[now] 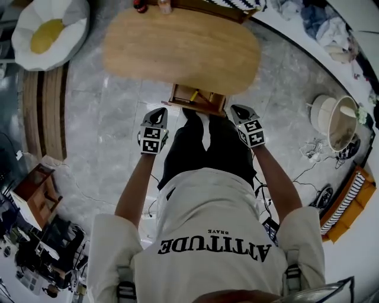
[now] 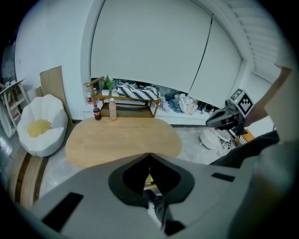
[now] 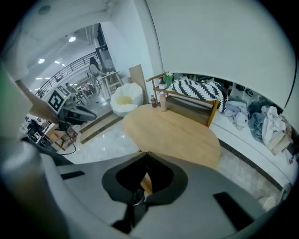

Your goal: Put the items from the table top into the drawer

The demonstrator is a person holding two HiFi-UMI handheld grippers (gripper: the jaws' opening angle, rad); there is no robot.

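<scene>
Head view gives me an oval wooden counter (image 1: 177,47) on a grey marble floor (image 1: 100,136). Its top is bare except for a cola bottle (image 1: 140,6) and a clear bottle (image 1: 164,6), which stand close together at the far edge. Under the near edge the drawer (image 1: 198,99) is pulled out, with something yellow inside. My left gripper (image 1: 159,112) and right gripper (image 1: 240,110) hang on either side of the drawer, slanting down, and touch neither it nor the counter. A white floor seat (image 1: 50,29) with a yellow cushion sits off to the left.

Left gripper view has the jaws pressed together with nothing between them. Past them I see the counter, with both bottles upright at its far rim. Just behind them a low wooden rack (image 2: 126,100) stands against a white wall (image 2: 149,46). The right gripper shows in the air at the right.

Right gripper view has its jaws closed too, and empty. The counter lies beyond, with the bottles at its far end. The rack behind it carries a black-and-white cushion (image 3: 196,88), and a heap of clothes (image 3: 261,121) lies along the wall to the right. To the left the room opens into a hall with railings and ceiling lights.
</scene>
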